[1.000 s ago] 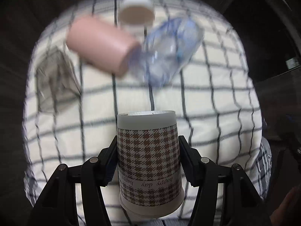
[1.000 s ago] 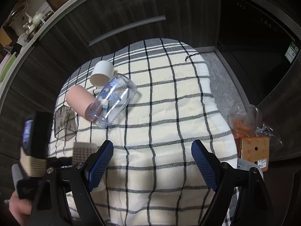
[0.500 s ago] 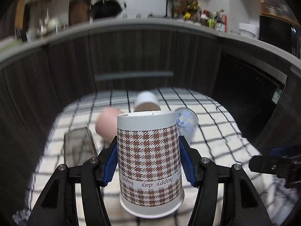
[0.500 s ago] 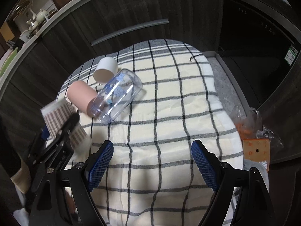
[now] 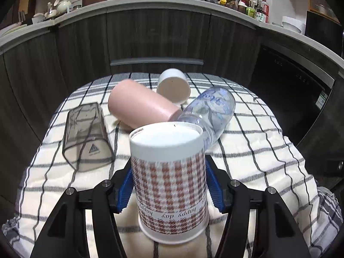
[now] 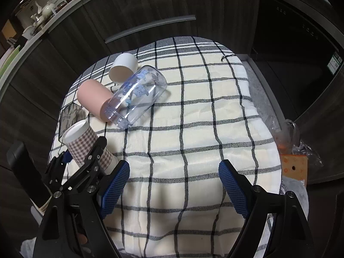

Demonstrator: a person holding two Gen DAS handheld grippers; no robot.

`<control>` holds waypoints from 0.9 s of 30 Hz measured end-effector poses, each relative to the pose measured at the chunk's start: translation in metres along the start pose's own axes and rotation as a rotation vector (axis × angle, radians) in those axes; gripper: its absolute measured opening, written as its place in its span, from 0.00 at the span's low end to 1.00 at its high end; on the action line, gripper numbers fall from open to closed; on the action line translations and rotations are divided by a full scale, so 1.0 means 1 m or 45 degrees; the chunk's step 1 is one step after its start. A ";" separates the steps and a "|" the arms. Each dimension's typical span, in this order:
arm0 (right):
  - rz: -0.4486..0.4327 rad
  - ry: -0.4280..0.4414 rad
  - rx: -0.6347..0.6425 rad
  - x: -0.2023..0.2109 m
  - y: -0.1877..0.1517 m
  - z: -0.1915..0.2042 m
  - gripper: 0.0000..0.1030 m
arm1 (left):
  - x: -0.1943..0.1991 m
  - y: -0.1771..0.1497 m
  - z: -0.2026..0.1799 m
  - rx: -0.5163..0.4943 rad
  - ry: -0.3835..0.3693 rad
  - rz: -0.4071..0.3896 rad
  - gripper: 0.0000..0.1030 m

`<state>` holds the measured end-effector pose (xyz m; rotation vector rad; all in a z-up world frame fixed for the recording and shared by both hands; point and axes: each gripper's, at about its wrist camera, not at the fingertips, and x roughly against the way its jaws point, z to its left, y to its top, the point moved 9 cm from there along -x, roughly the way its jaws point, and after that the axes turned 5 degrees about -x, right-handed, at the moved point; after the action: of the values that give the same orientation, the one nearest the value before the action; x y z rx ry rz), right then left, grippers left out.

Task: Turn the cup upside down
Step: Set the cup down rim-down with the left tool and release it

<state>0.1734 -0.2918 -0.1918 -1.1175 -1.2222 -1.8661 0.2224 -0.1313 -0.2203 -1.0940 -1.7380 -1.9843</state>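
A paper cup (image 5: 169, 185) with a brown houndstooth pattern stands upside down, its flat white base up and its rim at the checked cloth (image 5: 258, 150). My left gripper (image 5: 169, 189) is shut on the cup, blue pads against both sides. The cup also shows at the left of the right wrist view (image 6: 86, 144), held in the left gripper (image 6: 83, 161). My right gripper (image 6: 174, 185) is open and empty above the cloth's near middle.
Lying on the cloth beyond the held cup: a pink cup (image 5: 139, 107), a white cup (image 5: 173, 86), a clear printed bottle (image 5: 210, 111), and a smoky square tumbler (image 5: 86, 133). Dark cabinets stand behind. A plastic bag and an orange box (image 6: 294, 165) sit at right.
My left gripper has swung from looking down at the cloth to level, then lowered with the houndstooth cup, base up, to the cloth. My right gripper has stayed open and barely moved.
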 end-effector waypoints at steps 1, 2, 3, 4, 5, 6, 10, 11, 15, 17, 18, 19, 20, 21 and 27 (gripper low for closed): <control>0.002 0.001 0.001 0.001 -0.001 0.000 0.82 | 0.001 -0.004 0.000 0.007 -0.001 0.011 0.59; 0.004 0.003 0.003 0.001 -0.001 0.001 0.82 | 0.002 -0.008 0.001 0.013 0.000 0.020 0.59; 0.003 0.003 0.004 0.002 -0.002 0.001 0.82 | 0.003 -0.013 0.000 0.014 0.004 0.031 0.59; 0.000 0.001 0.008 0.003 -0.003 0.002 0.82 | 0.003 -0.017 0.000 0.015 0.001 0.037 0.59; -0.001 0.000 0.011 0.004 -0.003 0.002 0.82 | 0.005 -0.020 -0.001 0.017 -0.002 0.042 0.59; -0.001 -0.001 0.015 0.004 -0.005 0.003 0.82 | 0.007 -0.023 -0.001 0.019 0.000 0.046 0.60; -0.001 0.001 0.027 0.007 -0.009 0.004 0.82 | 0.013 -0.028 -0.001 0.019 0.007 0.049 0.66; -0.002 0.000 0.028 0.007 -0.010 0.004 0.82 | 0.014 -0.028 -0.001 0.017 0.006 0.050 0.71; -0.007 0.012 0.017 0.011 -0.012 0.003 0.82 | 0.025 -0.023 -0.001 -0.008 0.024 0.033 0.79; -0.023 0.020 0.016 0.016 -0.012 0.004 0.82 | 0.029 -0.021 -0.001 -0.013 0.029 0.025 0.79; -0.031 0.024 0.017 0.018 -0.012 0.005 0.82 | 0.032 -0.020 0.000 -0.013 0.032 0.022 0.80; -0.040 0.030 0.020 0.021 -0.012 0.006 0.82 | 0.036 -0.019 0.001 -0.012 0.036 0.019 0.81; -0.048 0.035 0.024 0.024 -0.011 0.006 0.82 | 0.039 -0.019 0.002 -0.011 0.039 0.017 0.82; -0.057 0.039 0.026 0.026 -0.011 0.008 0.82 | 0.043 -0.018 0.004 -0.011 0.047 0.016 0.82; -0.103 0.057 0.052 0.041 -0.010 0.016 0.82 | 0.063 -0.017 0.016 0.026 0.082 0.051 0.86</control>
<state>0.1518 -0.2758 -0.1558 -1.0129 -1.2915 -1.9066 0.1750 -0.0956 -0.1892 -1.0385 -1.6871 -1.9514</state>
